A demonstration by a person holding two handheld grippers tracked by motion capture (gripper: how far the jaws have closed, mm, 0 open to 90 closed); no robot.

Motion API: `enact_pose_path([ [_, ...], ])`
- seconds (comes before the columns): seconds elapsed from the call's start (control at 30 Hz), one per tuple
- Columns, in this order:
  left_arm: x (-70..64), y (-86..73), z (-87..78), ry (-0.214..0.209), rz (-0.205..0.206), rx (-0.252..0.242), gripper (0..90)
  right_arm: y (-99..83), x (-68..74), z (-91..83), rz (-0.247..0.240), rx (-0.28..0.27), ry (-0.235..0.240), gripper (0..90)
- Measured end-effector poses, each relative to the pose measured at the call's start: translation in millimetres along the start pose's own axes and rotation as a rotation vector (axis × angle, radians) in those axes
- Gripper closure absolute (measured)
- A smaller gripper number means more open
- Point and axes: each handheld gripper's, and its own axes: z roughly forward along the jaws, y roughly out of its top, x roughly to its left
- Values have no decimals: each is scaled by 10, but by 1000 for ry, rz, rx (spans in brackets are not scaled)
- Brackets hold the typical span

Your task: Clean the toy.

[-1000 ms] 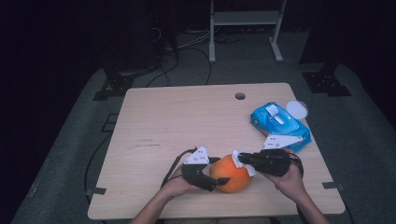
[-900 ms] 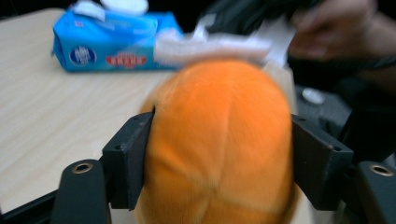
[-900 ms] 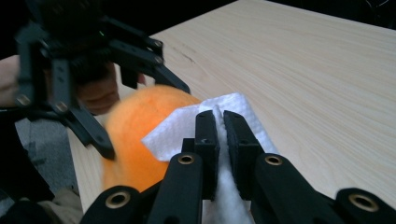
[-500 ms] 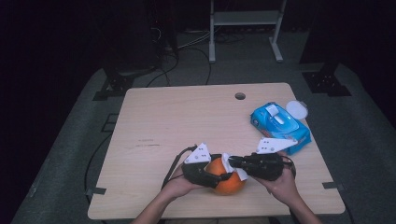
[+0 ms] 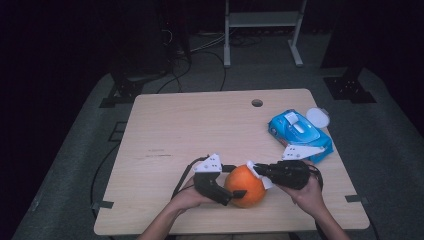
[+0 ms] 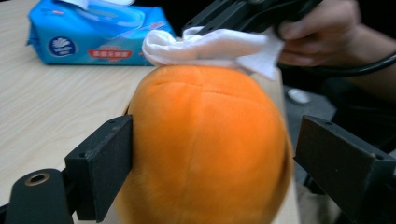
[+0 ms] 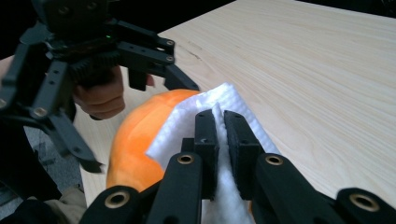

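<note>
Sideways, left tongs (image 5: 235,186) clamp the round orange (image 5: 245,185) – right tongs (image 5: 256,169) pinch a white wipe (image 5: 260,175) on it.

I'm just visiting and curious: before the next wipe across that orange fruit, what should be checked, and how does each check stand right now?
1. Left tool steadies the orange fruit: cannot tell. One jaw touches its side; the other shows a gap in the left gripper view.
2. Right tool grips the white wipe: ok, jaws shut on it.
3. Wipe touches the fruit: ok, it lies on the fruit's top.
4. Fruit sits on the table: ok, though near the front edge.
5. Blue wipe pack out of the way: ok, it lies apart, beyond the right hand.
</note>
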Motion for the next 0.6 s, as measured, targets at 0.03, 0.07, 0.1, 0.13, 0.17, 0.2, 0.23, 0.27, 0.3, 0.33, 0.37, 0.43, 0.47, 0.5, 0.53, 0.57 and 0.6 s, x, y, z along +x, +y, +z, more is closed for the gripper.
enact_pose_path([
  [0.03, 15, -12, 2, 8, -3, -1, 118, -8, -16, -7, 2, -1, -2, 833],
  [0.07, 33, -28, 19, 26, -9, 13, 104, -12, -24, -11, 5, -3, -3, 834],
  [0.1, 49, -55, 50, 39, -16, 31, 80, -12, -26, -11, 7, -3, -6, 833],
  [0.13, 63, -88, 80, 38, -28, 37, 51, -10, -28, -8, 9, -2, -7, 833],
  [0.17, 71, -117, 108, 32, -42, 32, 39, -9, -30, -4, 10, -2, -5, 833],
  [0.2, 69, -131, 130, 33, -47, 32, 37, -9, -34, -1, 10, 0, -5, 833],
  [0.23, 56, -126, 135, 40, -43, 36, 50, -11, -36, 2, 11, 0, -6, 833],
  [0.27, 36, -102, 121, 58, -29, 35, 113, -11, -36, 2, 11, 0, -10, 833],
  [0.3, 16, -66, 100, 77, -23, 38, 181, -10, -31, -4, 9, -4, -23, 838],
  [0.33, -1, -29, 78, 86, -15, 43, 235, -5, -26, -16, 7, -14, -33, 840],
  [0.37, -24, 4, 51, 100, 2, 44, 263, 5, -15, -30, 7, -22, -35, 842],
  [0.43, -57, 67, -16, 127, 25, 37, 287, 33, 15, -52, -7, -38, -39, 844],
  [0.47, -56, 91, -50, 125, 25, 35, 287, 42, 24, -54, -10, -42, -39, 844],
  [0.5, -57, 105, -74, 132, 24, 40, 287, 48, 31, -54, -5, -49, -32, 845],
  [0.53, -65, 107, -74, 147, 29, 50, 288, 54, 41, -49, -2, -55, -29, 845],
  [0.57, -76, 101, -58, 167, 39, 75, 288, 60, 57, -39, -5, -55, -28, 845],
  [0.6, -85, 83, -23, 183, 46, 98, 287, 65, 82, -24, -9, -51, -21, 845],
])
